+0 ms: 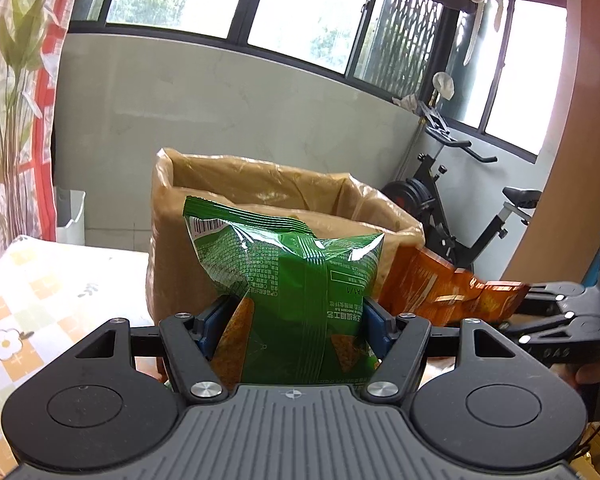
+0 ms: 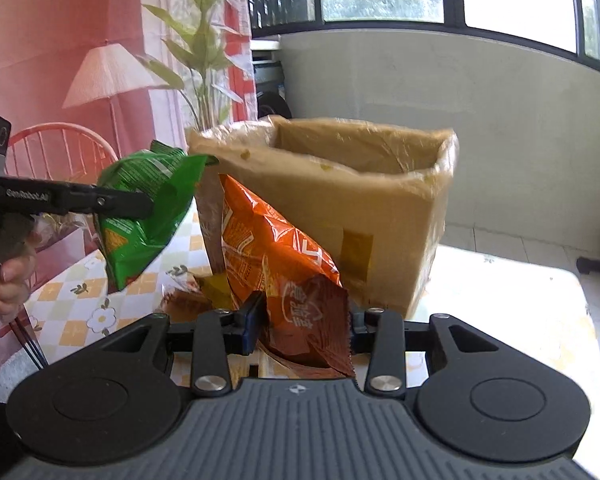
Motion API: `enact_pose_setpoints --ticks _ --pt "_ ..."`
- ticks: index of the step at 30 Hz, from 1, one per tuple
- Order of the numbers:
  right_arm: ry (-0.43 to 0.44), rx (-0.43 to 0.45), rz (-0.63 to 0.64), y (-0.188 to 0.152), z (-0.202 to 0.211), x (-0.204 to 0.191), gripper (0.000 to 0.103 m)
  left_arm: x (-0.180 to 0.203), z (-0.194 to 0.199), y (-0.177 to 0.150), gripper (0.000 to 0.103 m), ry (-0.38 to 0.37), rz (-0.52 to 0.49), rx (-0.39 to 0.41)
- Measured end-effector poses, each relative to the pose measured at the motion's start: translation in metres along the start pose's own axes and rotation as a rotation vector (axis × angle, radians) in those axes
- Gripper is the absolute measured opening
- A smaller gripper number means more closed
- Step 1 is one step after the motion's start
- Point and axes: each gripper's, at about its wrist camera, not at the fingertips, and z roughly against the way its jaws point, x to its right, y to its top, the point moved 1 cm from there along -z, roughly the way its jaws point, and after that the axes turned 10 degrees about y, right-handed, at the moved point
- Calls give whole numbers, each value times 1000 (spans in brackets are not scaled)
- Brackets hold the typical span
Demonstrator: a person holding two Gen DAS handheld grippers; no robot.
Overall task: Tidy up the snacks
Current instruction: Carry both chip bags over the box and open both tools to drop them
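Observation:
My left gripper [image 1: 296, 320] is shut on a green chip bag [image 1: 288, 276] and holds it upright in the air in front of an open cardboard box [image 1: 260, 184] wrapped in clear film. My right gripper [image 2: 300, 320] is shut on an orange chip bag [image 2: 276, 256], held beside the box's near left corner [image 2: 332, 200]. The orange bag [image 1: 448, 292] and right gripper [image 1: 516, 312] show at the right of the left wrist view. The green bag [image 2: 148, 208] and left gripper [image 2: 140, 208] show at the left of the right wrist view. The box's inside is hidden.
The box stands on a table with a flower-check cloth [image 1: 28, 304]. A small yellow and brown packet [image 2: 204, 296] lies on the cloth by the box. An exercise bike [image 1: 460, 208] stands behind. A plant [image 2: 204, 52], a printed curtain and a white bin [image 1: 70, 216] are at the left.

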Motion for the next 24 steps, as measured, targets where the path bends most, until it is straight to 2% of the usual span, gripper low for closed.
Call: enact_pose_setpoints --ticks 14,24 --pt "4 162 -7 58 16 17 39 -7 14 30 70 43 -13 96" --pt "-22 263 -56 106 3 42 38 12 6 85 70 33 -64 225"
